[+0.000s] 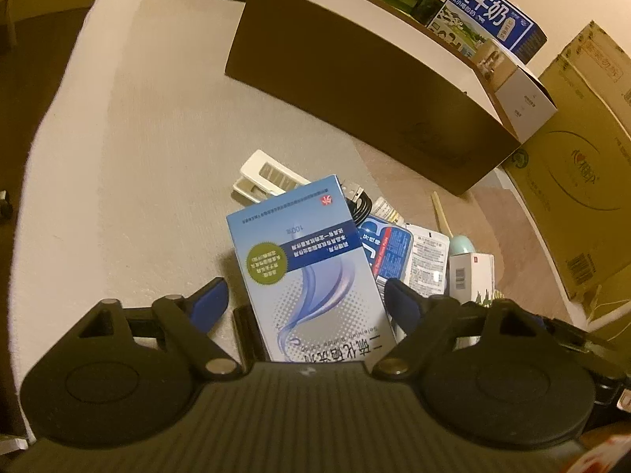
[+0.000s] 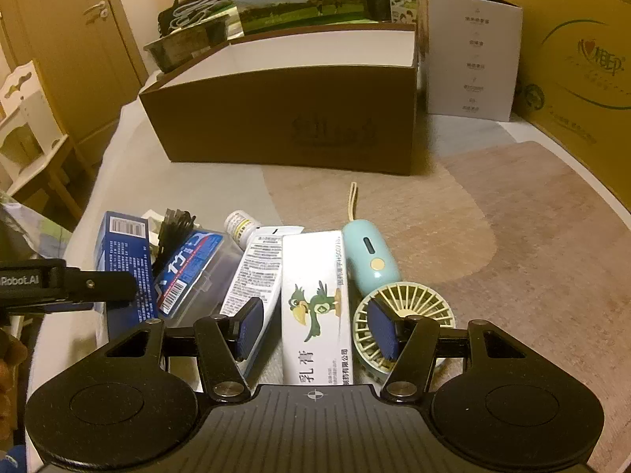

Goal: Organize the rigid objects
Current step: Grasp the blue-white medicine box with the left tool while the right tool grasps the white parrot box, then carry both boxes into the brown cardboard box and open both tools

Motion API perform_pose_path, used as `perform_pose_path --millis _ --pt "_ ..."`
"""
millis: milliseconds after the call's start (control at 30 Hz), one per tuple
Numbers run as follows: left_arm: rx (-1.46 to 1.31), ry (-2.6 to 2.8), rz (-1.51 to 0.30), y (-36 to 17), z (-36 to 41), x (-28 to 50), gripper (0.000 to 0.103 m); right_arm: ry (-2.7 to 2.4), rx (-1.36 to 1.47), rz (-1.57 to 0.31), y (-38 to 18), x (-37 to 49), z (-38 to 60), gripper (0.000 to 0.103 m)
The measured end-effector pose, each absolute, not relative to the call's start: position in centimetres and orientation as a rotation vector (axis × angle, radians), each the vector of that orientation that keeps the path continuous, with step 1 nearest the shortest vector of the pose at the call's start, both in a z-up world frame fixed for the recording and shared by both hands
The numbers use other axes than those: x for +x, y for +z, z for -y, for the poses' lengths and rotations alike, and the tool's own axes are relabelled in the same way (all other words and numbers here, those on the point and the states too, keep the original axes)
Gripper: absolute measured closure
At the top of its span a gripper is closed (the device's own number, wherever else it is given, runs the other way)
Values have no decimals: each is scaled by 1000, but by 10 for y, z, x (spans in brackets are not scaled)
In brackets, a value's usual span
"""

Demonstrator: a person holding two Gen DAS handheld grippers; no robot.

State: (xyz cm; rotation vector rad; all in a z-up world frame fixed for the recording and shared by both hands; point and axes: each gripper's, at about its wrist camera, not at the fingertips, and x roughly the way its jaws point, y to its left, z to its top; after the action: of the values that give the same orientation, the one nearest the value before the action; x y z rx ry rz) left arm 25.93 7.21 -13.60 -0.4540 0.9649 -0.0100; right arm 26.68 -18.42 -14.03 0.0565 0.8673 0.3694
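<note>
Both grippers are down over the pile, just in front of the open brown cardboard box (image 2: pixel 284 118), and nothing has gone in yet as far as I can see; the bit of inner wall on show is bare, the floor of it hidden. The left gripper (image 1: pixel 305 299) straddles the blue carton (image 1: pixel 307 272), jaws wide, pads clear of both its sides. The right gripper (image 2: pixel 315 327) brackets the white parrot carton (image 2: pixel 315 307), jaws about halfway in, gaps on both sides, so no grip there either. Around them, all on the box's near side: the mint handheld fan (image 2: pixel 378 287), a white tube (image 2: pixel 256 276), a floss-pick case (image 2: pixel 189 272), a small pill bottle (image 2: pixel 241 226). I'd call this the very start: everything left to move.
</note>
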Motion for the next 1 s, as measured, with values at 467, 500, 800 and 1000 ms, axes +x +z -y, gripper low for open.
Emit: perform_pose_path --millis 467,500,800,1000 --pt "-300 -5 -951 -126 -54 265 35 375 -23 -876 -143 275 171 64" --pt "-281 -7 -946 -124 -52 266 35 370 -24 -881 -142 275 171 65" --pt "-131 -10 -889 -88 -47 274 35 381 39 -893 -112 292 182 65" --pt "-66 -32 -834 -62 -51 302 35 399 64 -859 -88 316 182 65"
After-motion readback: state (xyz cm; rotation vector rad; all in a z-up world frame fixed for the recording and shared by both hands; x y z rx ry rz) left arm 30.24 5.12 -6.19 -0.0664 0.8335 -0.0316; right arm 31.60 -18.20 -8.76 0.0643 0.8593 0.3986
